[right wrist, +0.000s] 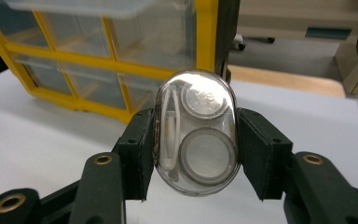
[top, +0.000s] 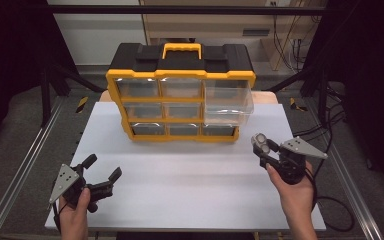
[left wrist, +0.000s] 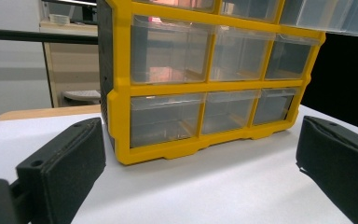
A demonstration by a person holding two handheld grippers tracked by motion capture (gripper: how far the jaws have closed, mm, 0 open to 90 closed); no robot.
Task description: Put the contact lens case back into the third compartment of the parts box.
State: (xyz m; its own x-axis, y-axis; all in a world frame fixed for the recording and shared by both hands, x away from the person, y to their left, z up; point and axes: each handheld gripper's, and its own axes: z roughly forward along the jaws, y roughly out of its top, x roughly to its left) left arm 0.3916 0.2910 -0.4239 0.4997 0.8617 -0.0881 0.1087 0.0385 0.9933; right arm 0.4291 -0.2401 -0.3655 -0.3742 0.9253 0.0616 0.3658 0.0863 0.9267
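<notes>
Nine clear plastic drawers are sitting in three rows inside a yellow-framed, black-topped organizer (top: 180,95) with a yellow carry handle, standing in the upper centre of the high view on a smooth white tabletop (top: 190,190). One larger drawer (top: 228,102) at the cabinet's upper right is sticking out toward the viewer, its transparent walls overhanging the rows below. Broad bare white surface is lying open across the lower half of that frame, between the cabinet front and the near edge; metal rails are running along both sides of the table.

At lower left, the left gripper (top: 102,172) is resting in the person's left hand (top: 74,212) with its padded black jaws spread wide and nothing between them; its own view is showing the cabinet's lower drawers beyond them.

At right of centre, the right gripper (top: 261,143), held by the right hand (top: 295,192), is clamping a glossy, oval, clear contact lens case (right wrist: 196,131) containing two round grey lidded wells and a white applicator. Its jaws are pressing the case's two long sides, just in front of the cabinet's lower right corner.
</notes>
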